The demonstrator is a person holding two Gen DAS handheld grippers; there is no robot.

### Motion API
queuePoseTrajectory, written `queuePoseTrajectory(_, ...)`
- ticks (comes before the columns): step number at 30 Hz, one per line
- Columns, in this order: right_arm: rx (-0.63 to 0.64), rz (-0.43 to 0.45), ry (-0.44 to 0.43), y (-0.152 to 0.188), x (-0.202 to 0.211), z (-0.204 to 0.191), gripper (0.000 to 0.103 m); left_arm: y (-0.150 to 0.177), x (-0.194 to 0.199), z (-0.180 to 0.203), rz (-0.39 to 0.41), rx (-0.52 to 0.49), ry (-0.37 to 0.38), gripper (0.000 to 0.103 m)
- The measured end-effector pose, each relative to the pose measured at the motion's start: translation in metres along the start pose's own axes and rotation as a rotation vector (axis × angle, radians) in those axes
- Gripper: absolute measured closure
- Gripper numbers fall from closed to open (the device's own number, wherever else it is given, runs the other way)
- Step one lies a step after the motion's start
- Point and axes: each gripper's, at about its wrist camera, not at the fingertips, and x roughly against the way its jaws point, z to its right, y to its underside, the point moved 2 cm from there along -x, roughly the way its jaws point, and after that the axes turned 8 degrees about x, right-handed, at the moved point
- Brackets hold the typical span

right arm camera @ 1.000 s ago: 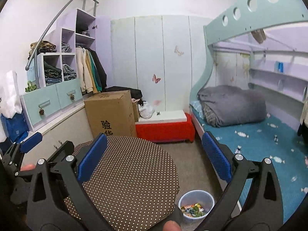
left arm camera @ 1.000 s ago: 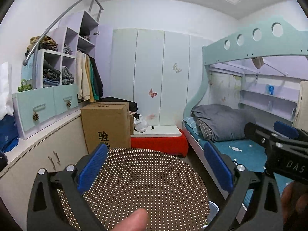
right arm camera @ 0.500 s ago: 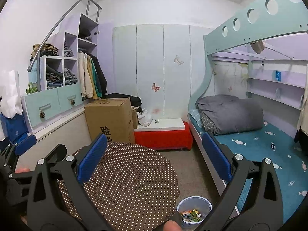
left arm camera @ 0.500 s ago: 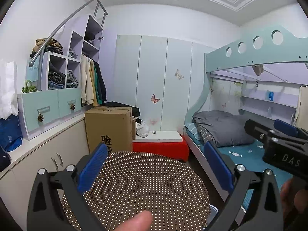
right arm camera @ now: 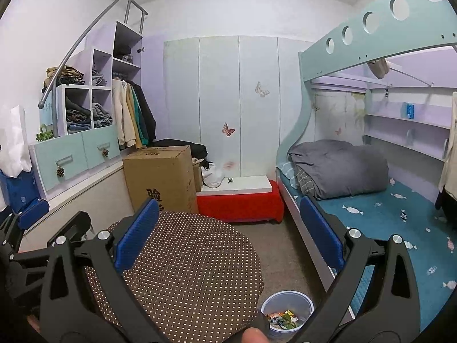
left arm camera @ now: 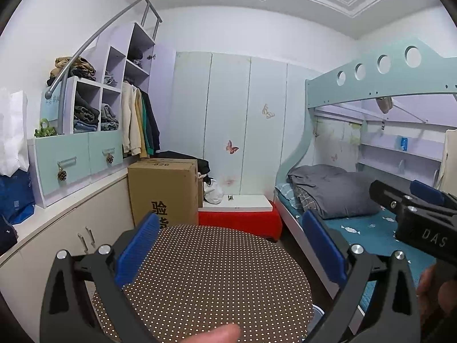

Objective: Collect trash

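Observation:
A small white trash bin (right arm camera: 287, 308) stands on the floor to the right of the round dotted table (right arm camera: 194, 268). Colourful wrappers (right arm camera: 281, 318) lie inside it. Only its rim (left arm camera: 317, 311) shows in the left wrist view. My left gripper (left arm camera: 228, 245) is open and empty, held above the dotted table (left arm camera: 205, 280). My right gripper (right arm camera: 228, 234) is open and empty, above the table's right part. The right gripper shows from the side (left arm camera: 414, 214) in the left wrist view. The left gripper shows at the left edge (right arm camera: 37, 228) of the right wrist view.
A cardboard box (right arm camera: 162, 177) stands beyond the table. A red bench with a white top (right arm camera: 240, 197) sits by the wardrobe. A bunk bed (right arm camera: 385, 208) with a grey duvet (right arm camera: 340, 168) runs along the right. A low cabinet (left arm camera: 57, 245) with shelves lines the left wall.
Both views have tilted upward: more ceiling shows and the table sits lower in the frames. Both grippers stay open and empty.

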Motion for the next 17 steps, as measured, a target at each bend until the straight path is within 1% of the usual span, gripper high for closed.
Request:
queuePoseTrajectory(7,0.000,-0.004,-0.002,0.0012,-0.0007,-0.0022,0.006,-0.0011,0.0014,-0.0015,0.009,-0.007,0.009,0.005)
queuePoseTrajectory(17,-0.002,-0.010,-0.003,0.0038,-0.0014,-0.0015,0.006,-0.0016,0.0014,-0.0028,0.008,0.005,-0.013,0.005)
